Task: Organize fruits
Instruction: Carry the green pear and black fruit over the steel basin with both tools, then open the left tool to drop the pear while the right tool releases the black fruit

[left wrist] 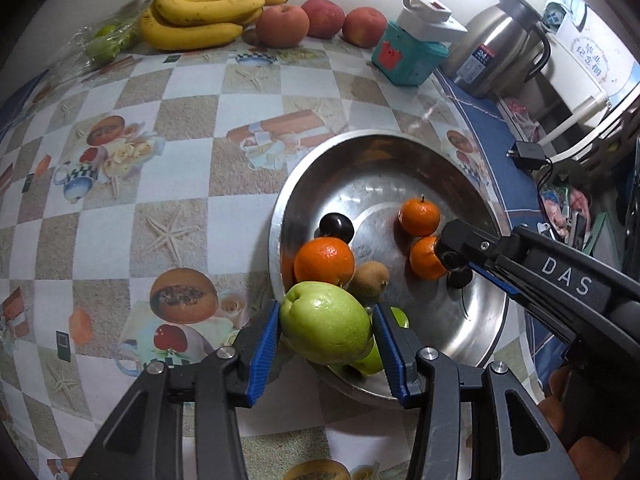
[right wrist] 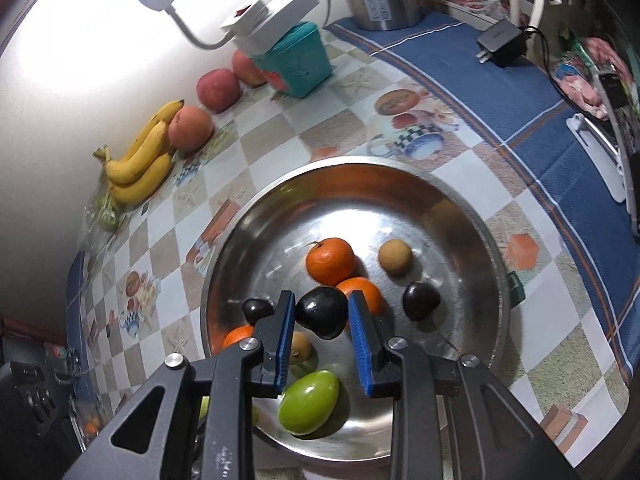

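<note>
A steel bowl on the checked tablecloth holds oranges, dark plums, a brown kiwi and a green fruit. My left gripper is shut on a large green guava above the bowl's near-left rim. My right gripper is shut on a dark plum over the bowl's middle. The right gripper also shows in the left wrist view, low over the bowl beside an orange.
Bananas, three peaches and bagged green fruits lie along the back wall. A teal box with a lamp base, a steel kettle and a black charger stand beyond the bowl.
</note>
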A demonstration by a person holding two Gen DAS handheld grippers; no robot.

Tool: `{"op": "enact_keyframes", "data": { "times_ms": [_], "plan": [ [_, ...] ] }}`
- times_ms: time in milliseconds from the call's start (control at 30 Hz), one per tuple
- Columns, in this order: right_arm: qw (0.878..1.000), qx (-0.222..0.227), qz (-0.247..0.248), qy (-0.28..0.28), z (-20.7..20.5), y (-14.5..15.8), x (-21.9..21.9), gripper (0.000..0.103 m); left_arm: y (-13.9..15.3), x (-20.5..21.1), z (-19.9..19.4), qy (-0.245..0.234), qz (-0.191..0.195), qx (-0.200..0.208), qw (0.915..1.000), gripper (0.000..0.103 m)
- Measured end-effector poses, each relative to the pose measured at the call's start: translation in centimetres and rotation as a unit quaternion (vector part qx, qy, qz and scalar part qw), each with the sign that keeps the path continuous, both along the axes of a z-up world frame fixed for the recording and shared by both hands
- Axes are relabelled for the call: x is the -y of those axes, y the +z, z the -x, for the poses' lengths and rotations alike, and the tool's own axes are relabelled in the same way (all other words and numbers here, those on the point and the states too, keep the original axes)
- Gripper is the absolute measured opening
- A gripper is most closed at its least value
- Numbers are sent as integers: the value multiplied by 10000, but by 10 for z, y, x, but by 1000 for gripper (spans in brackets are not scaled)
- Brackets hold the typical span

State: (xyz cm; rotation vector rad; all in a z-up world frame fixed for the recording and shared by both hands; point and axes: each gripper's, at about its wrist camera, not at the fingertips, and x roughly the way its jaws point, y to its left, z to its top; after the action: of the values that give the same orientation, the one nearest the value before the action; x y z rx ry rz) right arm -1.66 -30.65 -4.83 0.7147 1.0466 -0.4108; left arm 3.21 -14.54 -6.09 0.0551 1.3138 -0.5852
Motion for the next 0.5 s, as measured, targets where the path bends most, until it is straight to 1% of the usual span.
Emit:
{"op": "enact_keyframes", "data": {
  "times_ms": [133,400,500],
  "plan": [
    [9999,-72,-3,111,-3,-3,-5,29,-5,1,0,-18,-48,-72,10000,50],
    [9994,-255,-83,197,-6,-11,-8,29,-6,2,0,-23,-49,-64,10000,50],
    [9993,-285,-82,218,-7,-11,-9,29,-3,2,0,-38,75,-53,10000,50]
  ]
}}
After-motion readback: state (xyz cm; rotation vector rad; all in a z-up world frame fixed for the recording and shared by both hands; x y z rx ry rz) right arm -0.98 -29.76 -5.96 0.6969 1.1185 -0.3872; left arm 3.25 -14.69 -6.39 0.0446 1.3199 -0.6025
